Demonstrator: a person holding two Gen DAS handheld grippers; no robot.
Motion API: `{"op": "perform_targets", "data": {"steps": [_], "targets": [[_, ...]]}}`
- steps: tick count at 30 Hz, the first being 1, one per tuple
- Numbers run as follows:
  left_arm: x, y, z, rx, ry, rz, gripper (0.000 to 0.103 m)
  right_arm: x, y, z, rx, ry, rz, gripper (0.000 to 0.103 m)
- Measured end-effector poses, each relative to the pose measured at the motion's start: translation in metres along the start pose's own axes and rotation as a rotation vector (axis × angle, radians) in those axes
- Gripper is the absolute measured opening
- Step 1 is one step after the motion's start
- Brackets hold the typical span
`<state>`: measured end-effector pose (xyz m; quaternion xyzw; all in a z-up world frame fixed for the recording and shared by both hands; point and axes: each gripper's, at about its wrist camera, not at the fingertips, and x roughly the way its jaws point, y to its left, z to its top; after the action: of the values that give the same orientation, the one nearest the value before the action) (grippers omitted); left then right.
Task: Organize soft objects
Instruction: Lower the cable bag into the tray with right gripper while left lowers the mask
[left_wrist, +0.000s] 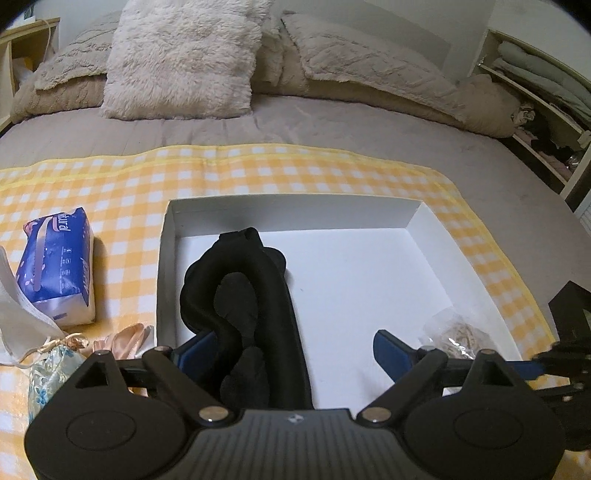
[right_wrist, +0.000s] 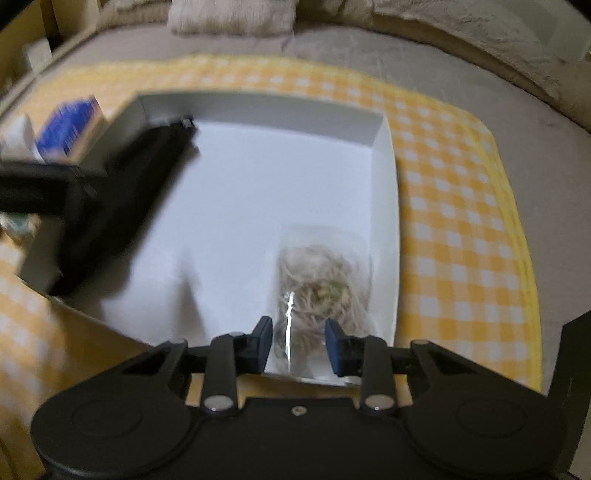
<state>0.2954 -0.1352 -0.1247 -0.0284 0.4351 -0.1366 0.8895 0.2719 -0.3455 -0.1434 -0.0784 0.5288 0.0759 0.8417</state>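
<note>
Crinkly clear bag (right_wrist: 325, 280) of tangled fibres, rumpled black fabric (left_wrist: 243, 306), white box (left_wrist: 458, 254)

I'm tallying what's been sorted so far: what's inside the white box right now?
Inside the white box: a black fabric bundle along its left side and a clear bag of pale stringy material at its right. Anything beneath them is hidden.

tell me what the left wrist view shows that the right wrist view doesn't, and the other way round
Only the left wrist view: the satin pouches and white mask beside the box, plus the fluffy pillow whole, and the open left gripper over the black fabric.

Only the right wrist view: the right gripper straddling the clear bag of string, contact unclear.

Both: white box, yellow checked cloth, blue packet.
</note>
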Motion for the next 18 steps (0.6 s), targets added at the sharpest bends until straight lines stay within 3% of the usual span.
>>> {"op": "perform_targets", "data": {"steps": [6,11,18], "targets": [[-0.009,-0.003,-0.002,0.013,-0.009,-0.007,0.092,-0.005,-0.007,0.001,0.059,-0.028,0.027,0.034],[-0.023,-0.008,-0.004,0.027,-0.024,-0.012,0.092,-0.04,-0.009,0.003,0.122,-0.142,0.053,0.039],[-0.052,-0.012,-0.016,0.061,-0.052,-0.004,0.098,-0.079,-0.015,-0.002,0.197,-0.279,0.031,0.06]]}}
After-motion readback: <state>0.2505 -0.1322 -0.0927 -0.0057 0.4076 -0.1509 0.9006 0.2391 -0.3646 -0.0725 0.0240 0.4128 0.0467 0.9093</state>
